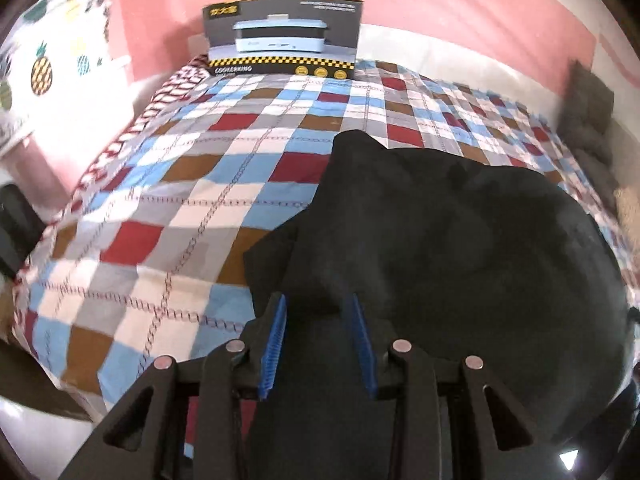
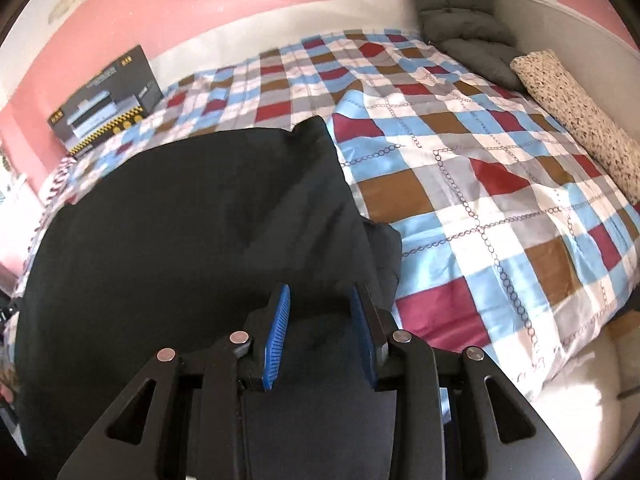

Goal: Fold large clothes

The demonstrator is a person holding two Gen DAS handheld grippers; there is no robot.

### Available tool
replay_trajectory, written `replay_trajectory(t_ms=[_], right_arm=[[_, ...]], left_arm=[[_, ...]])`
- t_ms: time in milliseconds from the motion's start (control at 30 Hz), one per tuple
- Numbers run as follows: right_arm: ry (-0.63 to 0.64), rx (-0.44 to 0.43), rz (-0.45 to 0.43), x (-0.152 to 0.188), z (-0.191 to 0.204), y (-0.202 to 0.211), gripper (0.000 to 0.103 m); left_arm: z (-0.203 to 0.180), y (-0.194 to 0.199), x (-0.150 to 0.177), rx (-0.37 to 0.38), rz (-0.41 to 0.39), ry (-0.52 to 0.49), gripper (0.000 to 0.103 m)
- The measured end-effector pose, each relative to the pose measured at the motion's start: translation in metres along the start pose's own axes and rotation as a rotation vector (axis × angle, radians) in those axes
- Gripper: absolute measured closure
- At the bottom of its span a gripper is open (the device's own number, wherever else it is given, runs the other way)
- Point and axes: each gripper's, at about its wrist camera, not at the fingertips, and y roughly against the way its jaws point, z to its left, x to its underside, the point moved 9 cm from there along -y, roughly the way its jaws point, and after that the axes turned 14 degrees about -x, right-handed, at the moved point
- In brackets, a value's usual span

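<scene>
Fingers point(image 1: 274, 344) parted on the left gripper point(image 1: 318, 340), blue pads well apart, dark cloth filling the gap with no visible pinch. Same on the right gripper point(image 2: 320, 336): fingers point(image 2: 276, 336) released, pads apart, cloth lying between and below them.

Lying on the checked bedspread point(image 1: 200, 200), toward the near edge of the bed: the black garment point(image 1: 460, 240), spread broad between the two grippers and reaching up to both sets of pads. Seen from the right wrist as a wide dark sheet point(image 2: 180, 208) with one narrow end pointing up the bed and a loose flap spilling over at the right side.

Probably soft and limp, light to moderate in weight, with no stiffness to keep a crease; likely to sag and drag on the bedspread when raised. Matte surface, so little slip expected between ribbed pads. Best taken at the near edge, one corner per gripper, pinching a single layer or a firm hem rather than a bunched fold.

Plain black throughout, no print or seam readable; surface mostly smooth, a few shallow wrinkles near the right flap.
</scene>
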Motion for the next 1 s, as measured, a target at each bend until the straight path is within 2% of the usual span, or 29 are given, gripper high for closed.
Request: replay_trajectory(t_ms=[100, 167, 367, 467, 500, 600, 1000], right_arm=[[0.007, 0.010, 0.051, 0.018, -0.005, -0.010, 0.071], [0.001, 0.031, 0.053, 0.019, -0.007, -0.007, 0.071], [0.011, 0.015, 0.003, 0.007, 0.008, 0.013, 0.071], [0.032, 0.006, 0.030, 0.015, 0.014, 0.005, 0.071], [0.032, 0.014, 0.055, 0.020, 0.011, -0.002, 0.071], [0.015, 0.022, 0.063, 0.025, 0.002, -0.006, 0.071], [0.026, 0.029, 0.059, 0.017, 0.005, 0.002, 0.070]], left_arm=[[0.000, -0.012, 0.017, -0.013, 0.029, -0.013, 0.060], [0.002, -0.007, 0.019, -0.014, 0.038, 0.004, 0.060], [-0.005, 0.022, 0.009, -0.017, -0.013, -0.010, 0.061], [-0.018, 0.031, 0.008, -0.007, -0.056, -0.050, 0.060], [-0.021, 0.027, 0.009, -0.007, -0.052, -0.071, 0.060], [-0.025, 0.007, 0.023, -0.023, 0.029, -0.096, 0.060], [-0.032, 0.021, 0.024, -0.006, 0.007, -0.088, 0.060]])
